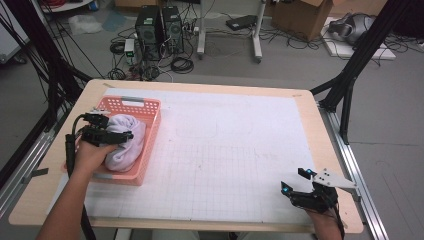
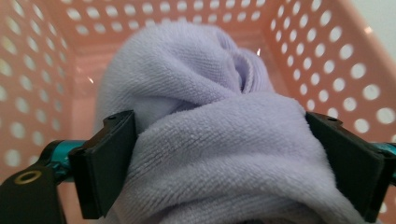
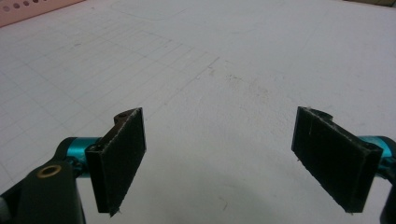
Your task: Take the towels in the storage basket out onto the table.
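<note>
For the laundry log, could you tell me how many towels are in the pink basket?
1: a lavender towel, bunched inside the pink basket at the table's left, between the left gripper's jaws. Another beneath it may be hidden.

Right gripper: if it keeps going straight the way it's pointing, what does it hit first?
Probably nothing soon. The right gripper stands open and empty over the bare white gridded mat. Its line runs low across the mat toward the pink basket at the far corner; depth is unclear, so it might graze the mat first.
</note>
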The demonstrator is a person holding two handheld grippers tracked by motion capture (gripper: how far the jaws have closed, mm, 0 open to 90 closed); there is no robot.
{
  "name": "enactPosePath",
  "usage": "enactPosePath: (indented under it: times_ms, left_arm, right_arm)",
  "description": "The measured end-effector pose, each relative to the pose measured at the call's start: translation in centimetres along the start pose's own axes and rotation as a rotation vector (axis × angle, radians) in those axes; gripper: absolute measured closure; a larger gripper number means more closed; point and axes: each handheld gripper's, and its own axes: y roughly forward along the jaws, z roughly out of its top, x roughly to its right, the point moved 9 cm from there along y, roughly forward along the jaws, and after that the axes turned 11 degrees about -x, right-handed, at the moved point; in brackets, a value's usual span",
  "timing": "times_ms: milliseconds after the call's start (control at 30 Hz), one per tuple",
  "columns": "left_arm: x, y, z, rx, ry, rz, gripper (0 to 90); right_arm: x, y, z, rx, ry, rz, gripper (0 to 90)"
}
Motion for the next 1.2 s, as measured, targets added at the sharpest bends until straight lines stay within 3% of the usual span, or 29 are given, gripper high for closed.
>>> enactPosePath:
  times_ms: [100,133,267,300,533,633,733,1033,1167,1200]
  left_arm:
    - [0.1,1.1,-0.3,-0.055,-0.011,-0.020,8.7]
    - [0.1,1.8,-0.6,-0.094,-0.015,-0.024,7.6]
    - [0.5,2.9,-1.1,-0.129,-0.038,-0.066,1.7]
    - [0.4,3.1,-1.3,-0.135,-0.025,-0.065,1.7]
    - [0.3,4.1,-1.7,-0.164,0.013,-0.011,1.7]
    - [-0.2,4.7,-1.5,-0.153,-0.035,0.023,2.2]
    - [-0.3,4.8,-1.5,-0.155,-0.043,0.043,2.9]
    - [-0.1,3.9,-1.5,-0.170,-0.009,0.053,29.3]
    - [-0.1,3.5,-1.4,-0.161,-0.016,0.051,41.7]
    - [-0.2,3.2,-1.4,-0.150,-0.035,0.037,44.7]
  right_arm:
    - [0.0,0.0,0.0,0.001,0.001,0.003,16.6]
    - [0.0,0.0,0.0,0.002,0.000,0.003,16.6]
    - [0.0,0.0,0.0,-0.001,-0.001,0.002,16.6]
    - [0.0,0.0,0.0,-0.003,-0.001,0.004,16.5]
    - [-0.1,0.2,0.0,-0.004,-0.002,0.005,16.6]
    - [-0.2,0.2,0.0,-0.005,-0.008,0.005,16.6]
    - [-0.2,0.3,0.0,-0.011,-0.006,0.004,16.5]
    - [0.1,0.2,-0.1,-0.014,0.009,-0.003,16.6]
    - [0.1,0.2,-0.1,-0.016,0.015,-0.004,16.7]
    - [0.2,0.2,-0.1,-0.013,0.013,-0.006,16.7]
